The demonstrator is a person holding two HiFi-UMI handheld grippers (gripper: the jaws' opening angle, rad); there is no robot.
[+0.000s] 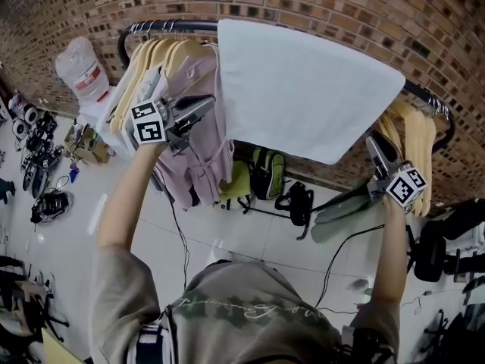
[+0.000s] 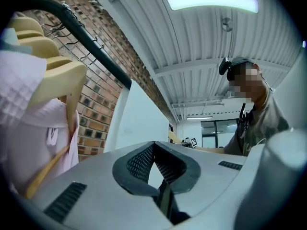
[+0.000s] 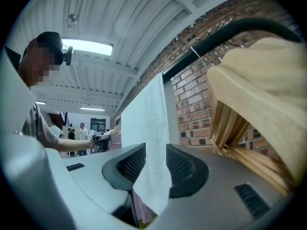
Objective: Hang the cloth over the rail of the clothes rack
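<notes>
1. Left gripper [image 2: 153, 143]: jaws fully closed, tips touching, nothing clamped. Just past the tips hangs the cloth [image 2: 136, 116], draped over the rail [image 2: 91, 51]. Left of the jaws are the wooden hangers [image 2: 53, 75] and a pink garment [image 2: 24, 128].
2. Right gripper [image 3: 154, 150]: jaws wide apart. The cloth's lower corner hangs in the gap, and the pads are not pressing on it. Right of the jaws are the bare hangers [image 3: 259, 80], with the brick wall [image 3: 192, 104] beyond.
</notes>
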